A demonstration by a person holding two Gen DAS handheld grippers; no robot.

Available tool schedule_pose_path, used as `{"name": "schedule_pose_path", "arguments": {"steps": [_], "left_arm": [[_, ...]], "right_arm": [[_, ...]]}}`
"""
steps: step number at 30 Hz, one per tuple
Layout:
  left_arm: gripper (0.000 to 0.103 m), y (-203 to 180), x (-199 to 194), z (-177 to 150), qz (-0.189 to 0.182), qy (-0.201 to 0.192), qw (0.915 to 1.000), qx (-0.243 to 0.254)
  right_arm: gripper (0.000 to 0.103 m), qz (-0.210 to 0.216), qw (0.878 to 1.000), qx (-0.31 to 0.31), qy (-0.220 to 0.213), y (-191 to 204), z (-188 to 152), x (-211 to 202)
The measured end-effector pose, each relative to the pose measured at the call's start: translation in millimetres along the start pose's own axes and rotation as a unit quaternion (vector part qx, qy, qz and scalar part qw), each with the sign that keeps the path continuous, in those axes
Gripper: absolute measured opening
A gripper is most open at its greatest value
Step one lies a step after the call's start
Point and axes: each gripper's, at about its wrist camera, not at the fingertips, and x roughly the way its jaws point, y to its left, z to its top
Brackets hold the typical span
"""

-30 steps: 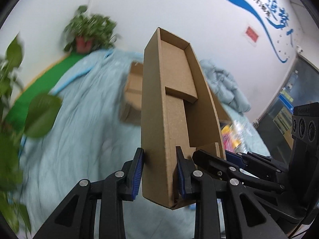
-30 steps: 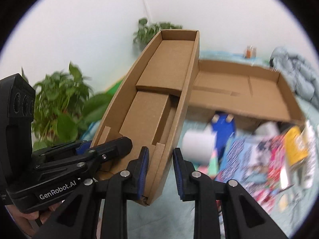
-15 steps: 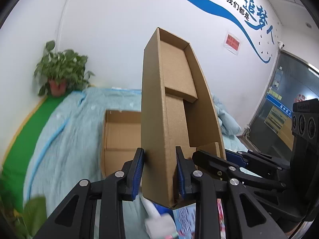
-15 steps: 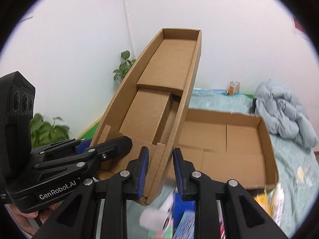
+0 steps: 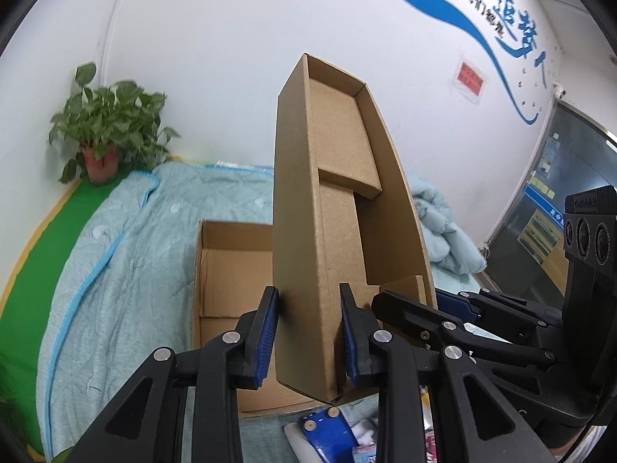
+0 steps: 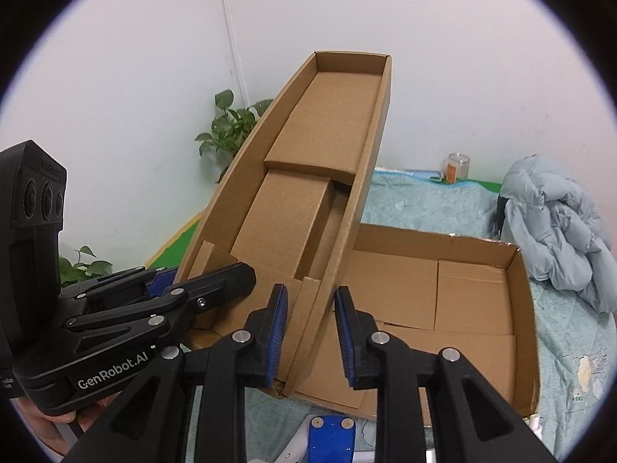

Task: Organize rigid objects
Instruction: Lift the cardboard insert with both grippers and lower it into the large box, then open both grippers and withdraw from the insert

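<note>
A white painted wall stood behind, carrying a curved blue painted stripe with blue characters and a small red notice. A leafy green plant in a reddish pot sat in the corner. A pale blue quilted blanket covered a green surface. A dark glass door stood at right.

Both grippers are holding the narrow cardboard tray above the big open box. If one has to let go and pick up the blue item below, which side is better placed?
Probably right. The blue item lies directly under the right gripper; the left gripper also grips the narrow tray.
</note>
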Motion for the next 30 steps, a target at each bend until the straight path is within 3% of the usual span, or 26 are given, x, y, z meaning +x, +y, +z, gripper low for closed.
{"name": "schedule_pose_path", "arguments": {"steps": [9, 18, 25, 30], "left_arm": [[0.026, 45.2, 78.8, -44.2, 0.032, 0.071, 0.9968, -0.022], [0.025, 107.8, 159.3, -101.8, 0.064, 0.149, 0.9855, -0.049], [0.023, 134.2, 175.0, -120.9, 0.088, 0.169, 0.9796, -0.063], [0.023, 115.6, 152.0, -124.4, 0.092, 0.161, 0.9816, -0.046]], "right_arm": [[0.024, 0.03, 0.996, 0.017, 0.078, -16.3, -20.5, 74.4], [0.024, 0.062, 0.984, 0.038, 0.162, -25.3, -56.9, 146.3], [0.025, 0.103, 0.968, 0.081, 0.213, -29.1, -68.8, 182.6], [0.028, 0.096, 0.959, 0.103, 0.246, -33.0, -74.5, 204.6]]}}
